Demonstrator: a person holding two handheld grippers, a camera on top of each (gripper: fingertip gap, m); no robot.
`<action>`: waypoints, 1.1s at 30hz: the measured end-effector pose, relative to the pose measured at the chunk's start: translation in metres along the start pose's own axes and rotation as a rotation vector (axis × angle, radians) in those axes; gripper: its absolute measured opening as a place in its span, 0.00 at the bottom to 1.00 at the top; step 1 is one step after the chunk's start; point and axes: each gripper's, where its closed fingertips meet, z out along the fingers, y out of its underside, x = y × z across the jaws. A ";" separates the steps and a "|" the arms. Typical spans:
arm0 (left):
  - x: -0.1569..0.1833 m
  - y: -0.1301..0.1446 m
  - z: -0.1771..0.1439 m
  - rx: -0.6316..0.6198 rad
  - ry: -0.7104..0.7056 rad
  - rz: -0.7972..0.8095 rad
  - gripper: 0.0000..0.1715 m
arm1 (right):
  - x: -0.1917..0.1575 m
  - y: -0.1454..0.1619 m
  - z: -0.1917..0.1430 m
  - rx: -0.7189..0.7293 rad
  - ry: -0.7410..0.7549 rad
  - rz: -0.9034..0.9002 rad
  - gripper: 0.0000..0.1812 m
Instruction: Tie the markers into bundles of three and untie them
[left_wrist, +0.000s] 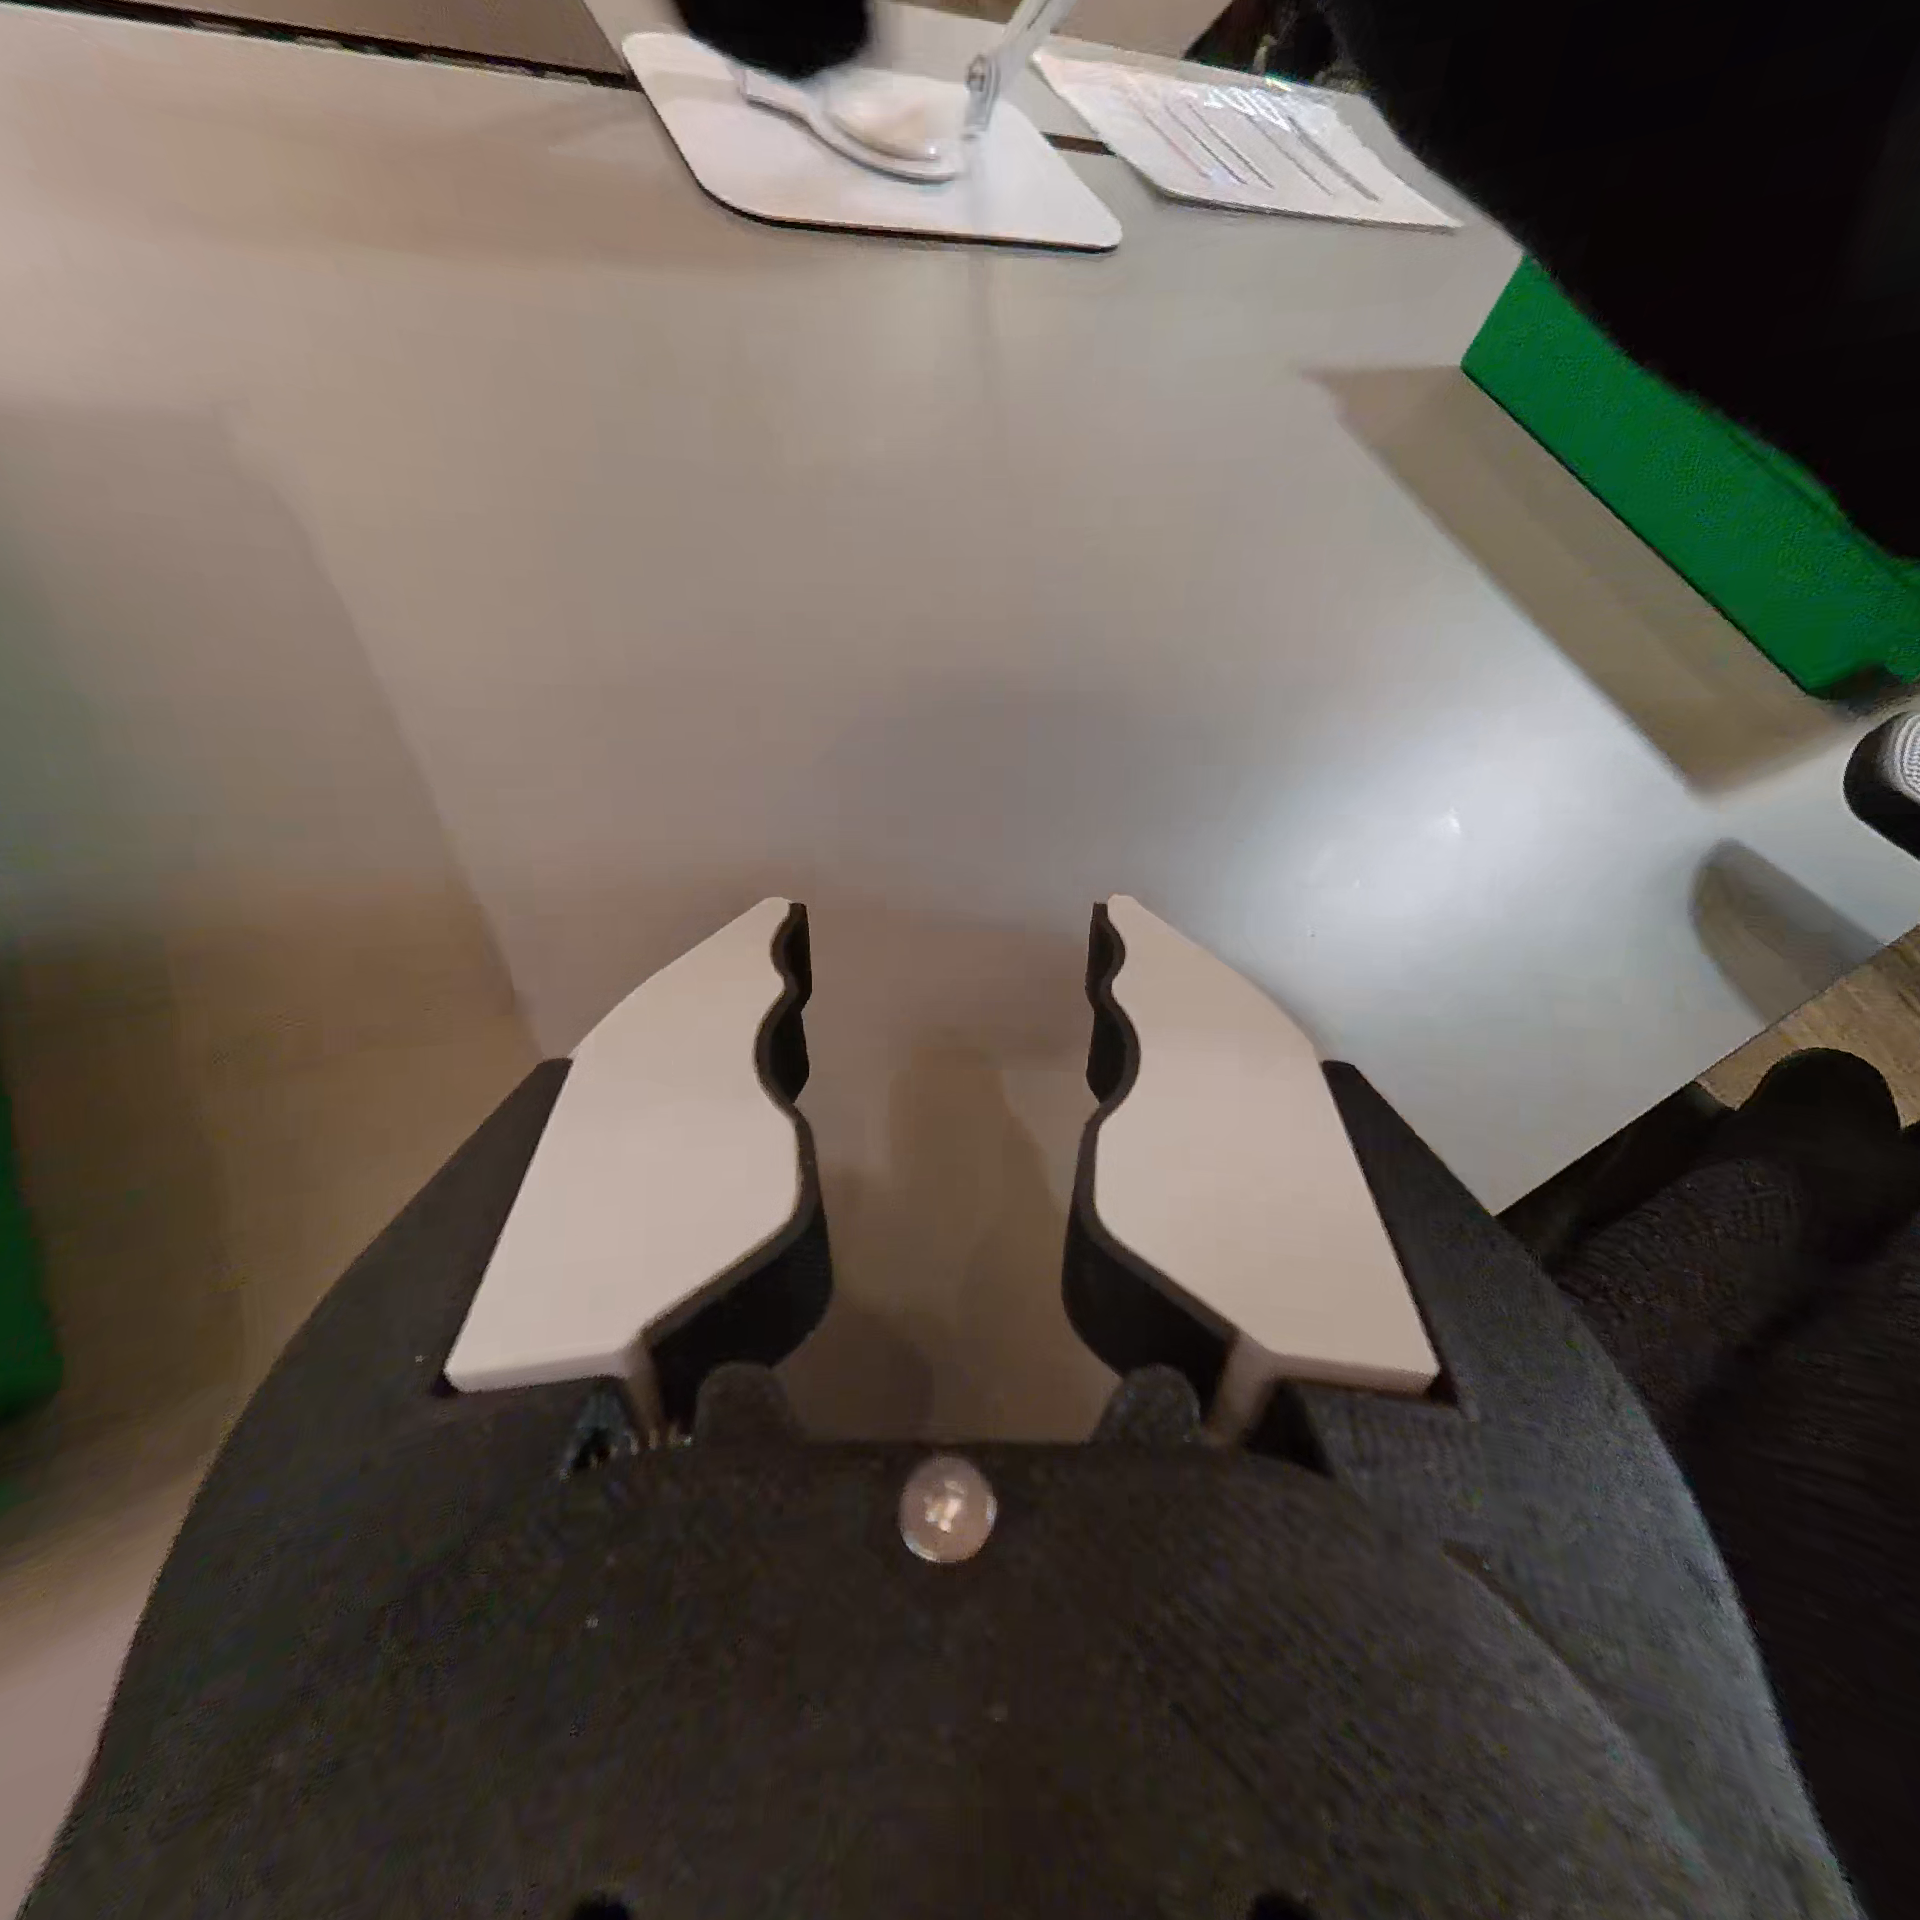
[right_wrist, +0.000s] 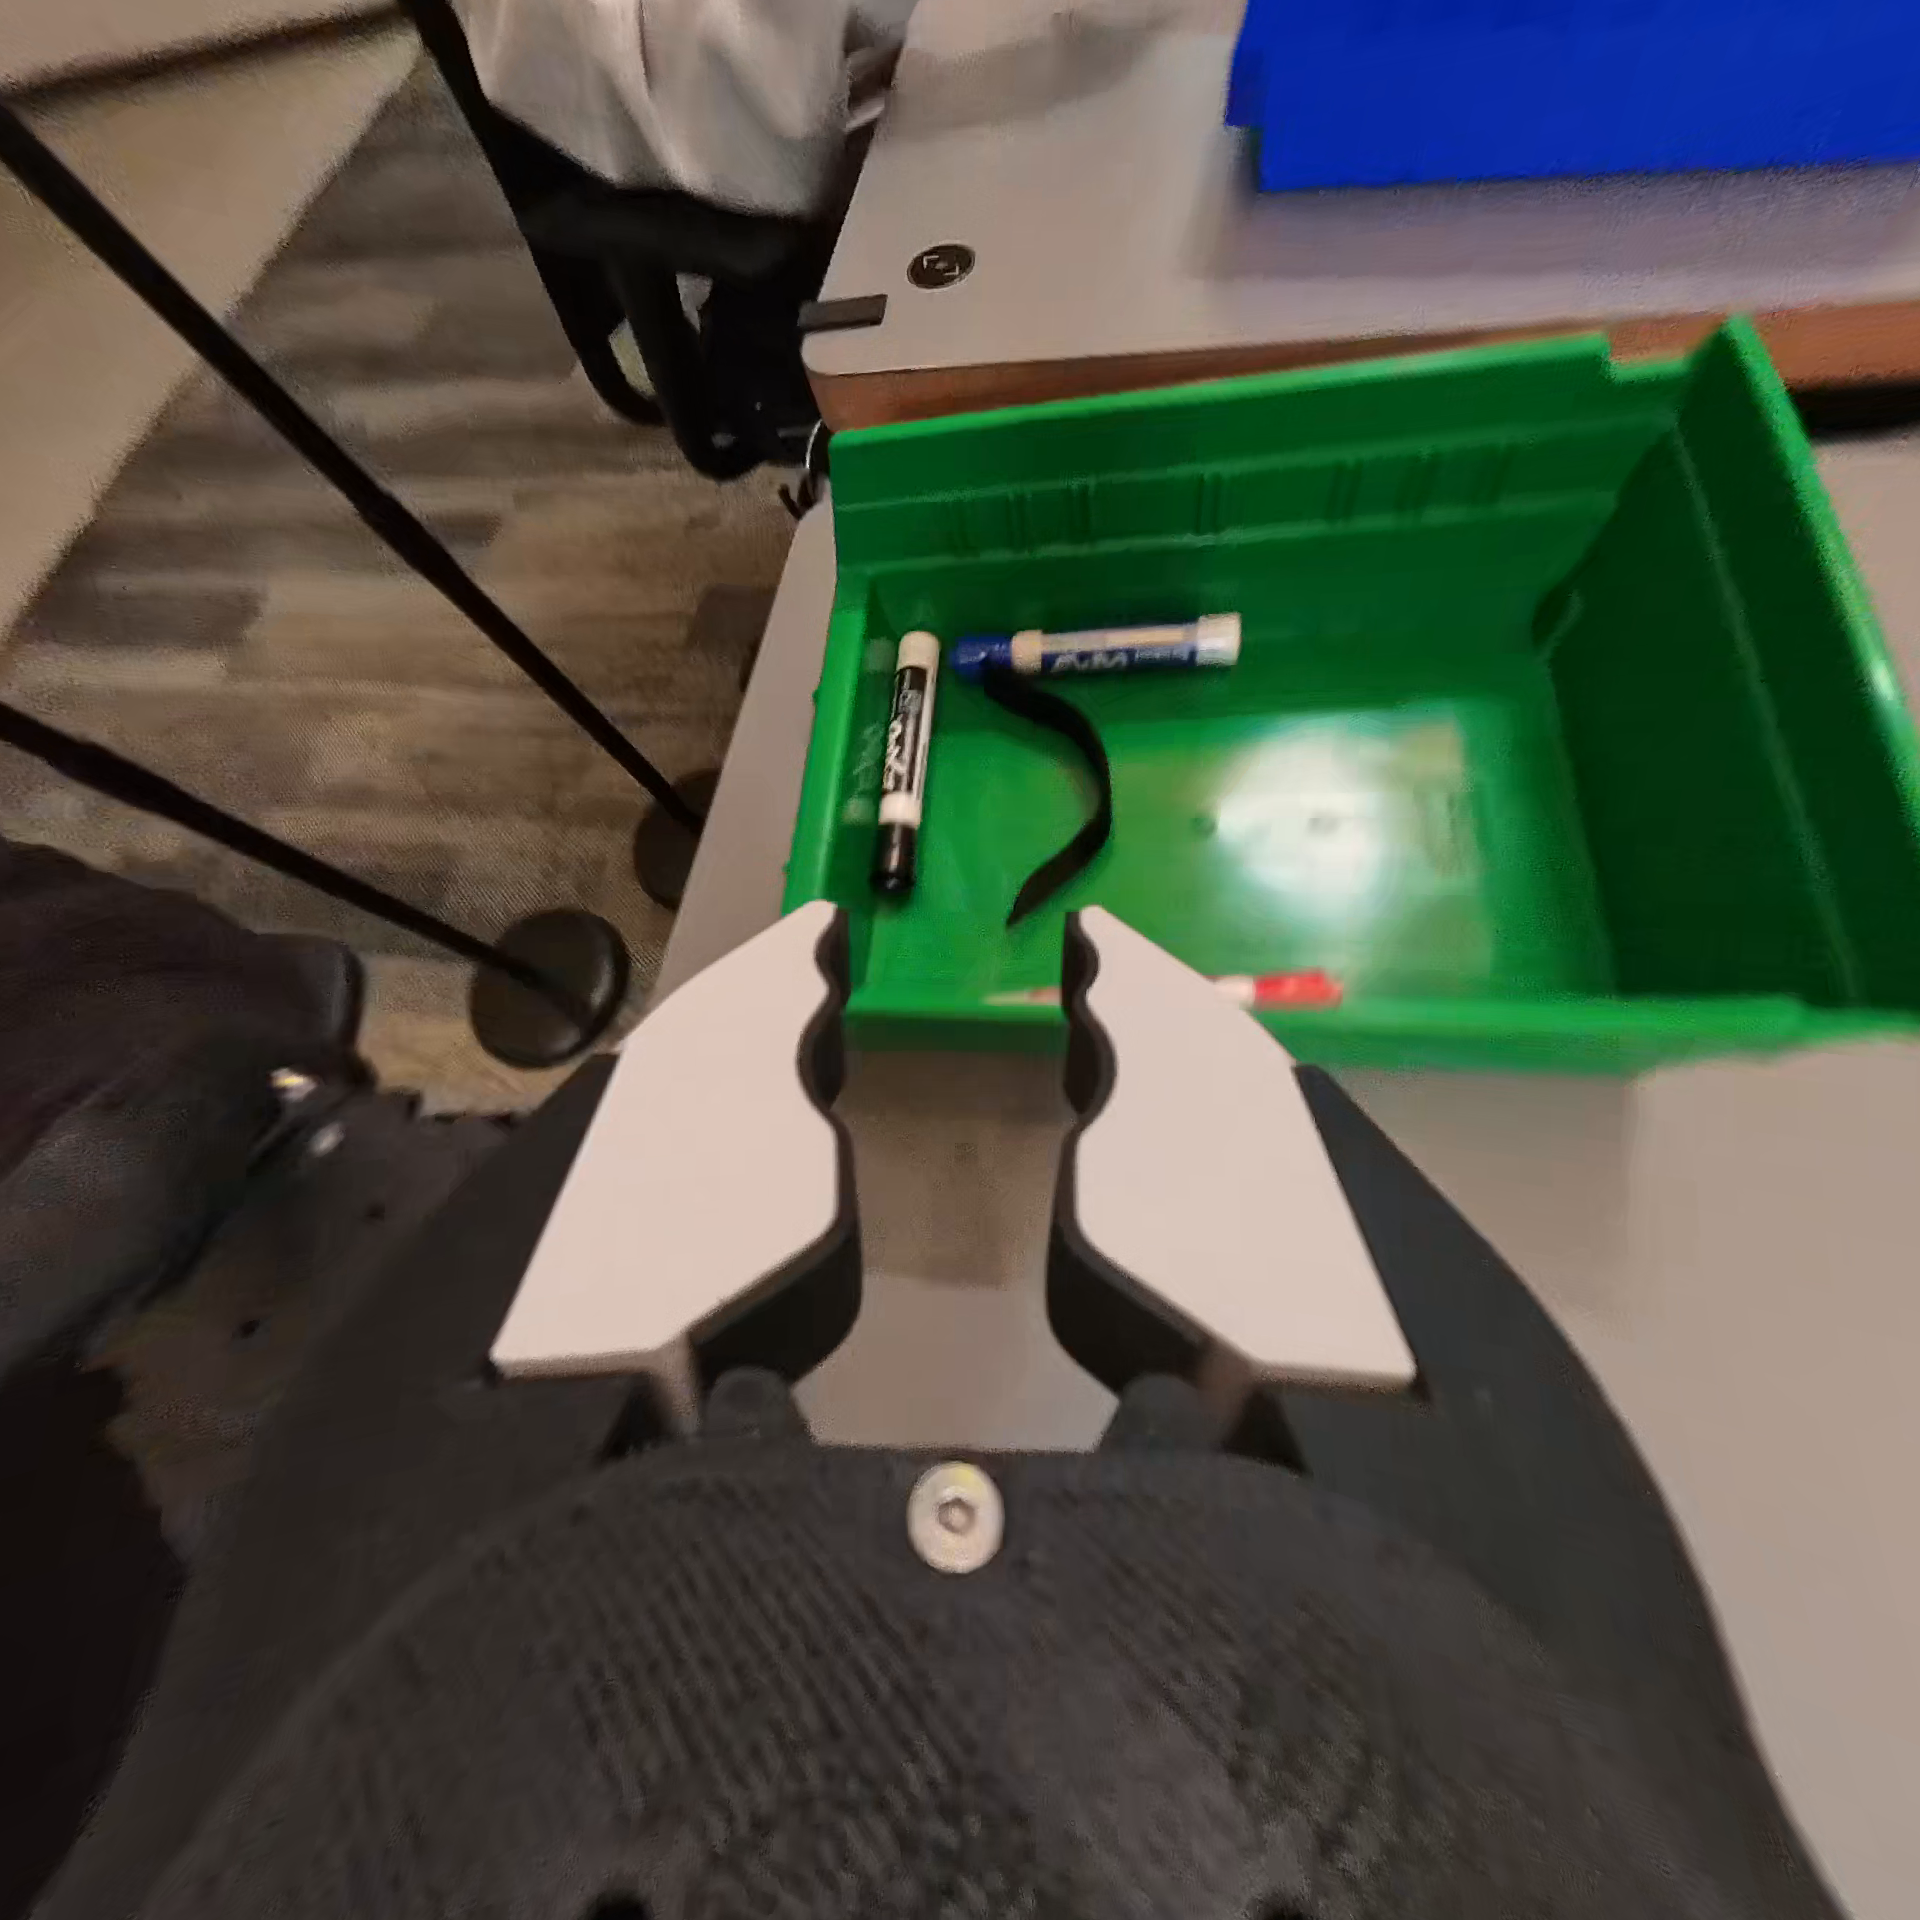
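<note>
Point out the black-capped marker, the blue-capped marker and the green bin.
black-capped marker (right_wrist: 902, 764), right wrist view, on the middle of its barrel.
blue-capped marker (right_wrist: 1107, 652), right wrist view, on the middle of its barrel.
green bin (right_wrist: 1226, 520), right wrist view, on its far inner wall.

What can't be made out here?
- Red marker, right wrist view: mostly hidden behind the green bin's near wall and the right gripper.
- Spoon handle, left wrist view: blurred and cut off by the top edge.
- Clear packet: contents too small.
</note>
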 end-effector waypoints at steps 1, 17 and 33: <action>0.000 0.000 0.000 0.001 -0.005 0.006 0.30 | 0.004 -0.011 0.013 -0.032 -0.003 -0.045 0.21; -0.002 0.000 -0.002 0.016 -0.041 0.039 0.32 | 0.084 -0.013 0.190 -0.471 0.058 -0.397 0.24; -0.011 -0.001 -0.017 0.058 -0.079 -0.001 0.30 | 0.078 0.040 0.186 -0.818 -0.104 -0.518 0.17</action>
